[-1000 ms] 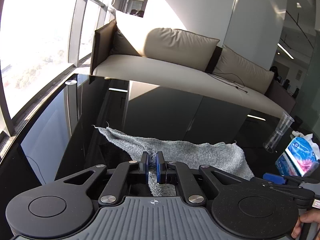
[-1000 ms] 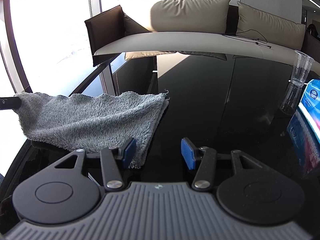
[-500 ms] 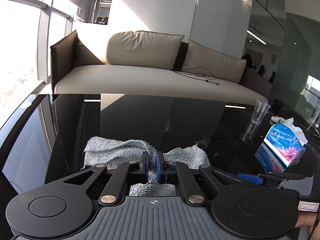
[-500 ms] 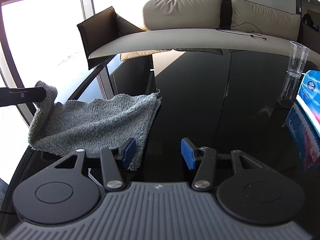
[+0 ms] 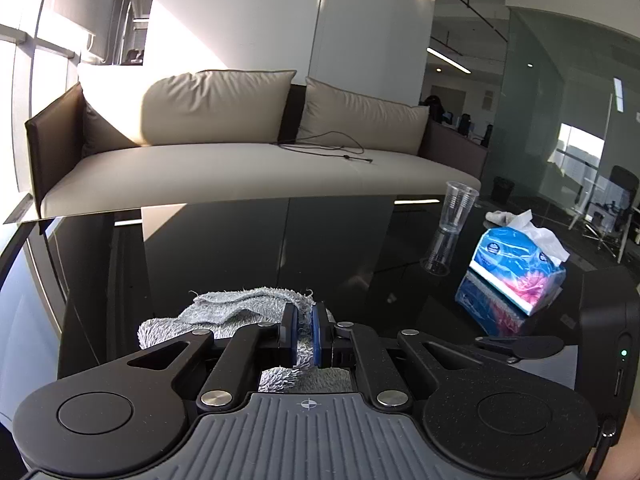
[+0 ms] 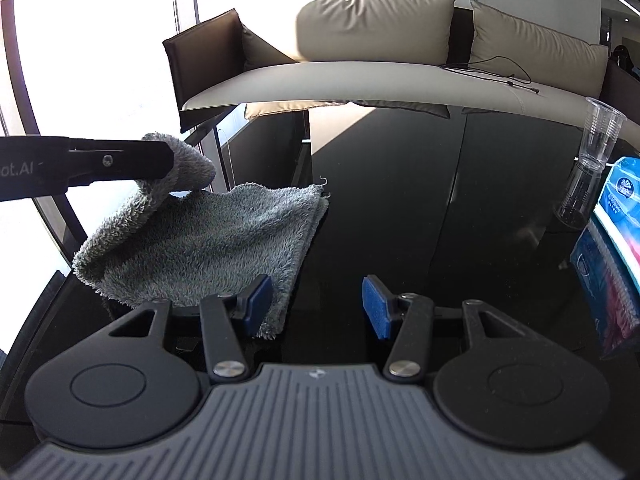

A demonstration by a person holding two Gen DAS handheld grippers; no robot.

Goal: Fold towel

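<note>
Towel [image 5: 240, 308] near part hidden behind left gripper [image 5: 305, 334] body in left wrist view. Tissue pack [image 6: 622, 216] cut by right edge in right wrist view. Left gripper [image 6: 160, 160] cut by left edge there; lettering on it partial, unreadable.

Obstacles we noted: towel [image 6: 208, 240] heaped at the table's [image 6: 420, 220] left; cup [image 6: 600, 132] and tissue pack [image 6: 620, 204] touching at far right. Between them we found bare tabletop, passable. The left gripper [image 6: 160, 164] hung above the towel's left end.
</note>
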